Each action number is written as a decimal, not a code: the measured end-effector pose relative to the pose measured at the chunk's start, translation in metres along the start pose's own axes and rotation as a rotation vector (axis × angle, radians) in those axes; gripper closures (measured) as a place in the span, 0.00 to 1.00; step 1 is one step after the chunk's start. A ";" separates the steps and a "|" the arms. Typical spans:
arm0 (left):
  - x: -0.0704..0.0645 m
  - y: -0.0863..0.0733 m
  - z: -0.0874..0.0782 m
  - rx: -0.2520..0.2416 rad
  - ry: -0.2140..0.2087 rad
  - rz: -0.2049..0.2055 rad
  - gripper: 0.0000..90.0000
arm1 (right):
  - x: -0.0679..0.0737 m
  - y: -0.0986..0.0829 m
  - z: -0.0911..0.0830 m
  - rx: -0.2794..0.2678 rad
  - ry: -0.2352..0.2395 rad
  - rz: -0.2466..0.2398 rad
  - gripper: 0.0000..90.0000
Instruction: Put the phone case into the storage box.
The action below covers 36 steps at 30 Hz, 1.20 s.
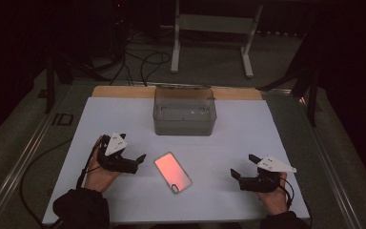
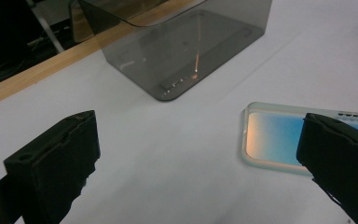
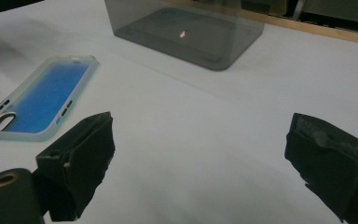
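Observation:
A phone case (image 1: pixel 173 172) lies flat on the white sheet (image 1: pixel 124 119) between my two grippers; it looks pink in the high view and blue with a pale rim in both gripper views (image 2: pixel 275 140) (image 3: pixel 44 98). A smoky clear plastic box (image 1: pixel 184 111) (image 2: pixel 186 42) (image 3: pixel 191 28) stands empty behind it. My left gripper (image 1: pixel 137 163) (image 2: pixel 200 163) is open just left of the case, its jaw near the case's end. My right gripper (image 1: pixel 244 167) (image 3: pixel 205 163) is open to the right of the case, over bare sheet, holding nothing.
The sheet covers a wooden tabletop whose edge (image 1: pixel 124 91) shows behind the box. Beyond the table stand a white frame's legs (image 1: pixel 175 47) and loose cables (image 1: pixel 143 62) on the dark floor. Metal rails (image 1: pixel 24 157) run along the table's sides.

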State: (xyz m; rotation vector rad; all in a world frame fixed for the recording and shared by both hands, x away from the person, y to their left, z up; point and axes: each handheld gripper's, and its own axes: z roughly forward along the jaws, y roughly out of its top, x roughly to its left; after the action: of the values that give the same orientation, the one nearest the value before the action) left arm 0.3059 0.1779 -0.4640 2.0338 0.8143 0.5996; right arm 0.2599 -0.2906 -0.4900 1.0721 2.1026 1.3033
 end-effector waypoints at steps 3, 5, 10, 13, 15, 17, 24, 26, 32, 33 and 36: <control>-0.001 0.001 0.004 0.007 -0.008 0.006 0.00 | 0.000 0.000 0.000 0.001 -0.002 -0.002 0.09; -0.002 0.001 0.006 0.016 -0.010 0.014 0.00 | 0.000 0.000 0.000 0.001 -0.003 -0.002 0.09; -0.002 0.003 0.011 0.039 -0.023 0.021 0.00 | 0.000 0.000 0.000 0.002 0.000 -0.002 0.09; -0.003 0.005 0.014 0.053 -0.028 0.026 0.00 | 0.000 0.000 0.001 0.003 0.000 -0.003 0.09; -0.003 0.006 0.016 0.061 -0.034 0.028 0.00 | 0.000 0.000 0.001 0.002 0.001 -0.005 0.09; -0.003 0.006 0.019 0.067 -0.035 0.029 0.00 | 0.000 0.000 0.001 0.002 0.000 -0.005 0.09; -0.005 0.008 0.029 0.096 -0.054 0.030 0.01 | 0.000 0.000 0.001 0.003 0.001 -0.006 0.09; -0.005 0.008 0.032 0.105 -0.059 0.031 0.01 | 0.000 0.000 0.001 0.003 0.001 -0.006 0.09; -0.007 0.009 0.042 0.123 -0.082 0.017 0.01 | -0.001 0.000 0.001 0.002 0.001 -0.007 0.09; -0.008 0.010 0.043 0.128 -0.085 0.015 0.02 | -0.001 0.000 0.001 0.002 0.001 -0.007 0.09; -0.008 0.011 0.048 0.133 -0.093 0.006 0.03 | 0.000 0.000 0.001 0.003 0.001 -0.007 0.09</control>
State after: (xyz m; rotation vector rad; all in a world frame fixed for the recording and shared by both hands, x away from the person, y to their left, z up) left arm 0.3360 0.1419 -0.4816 2.1683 0.8107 0.4610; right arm 0.2607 -0.2906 -0.4903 1.0639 2.1078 1.2987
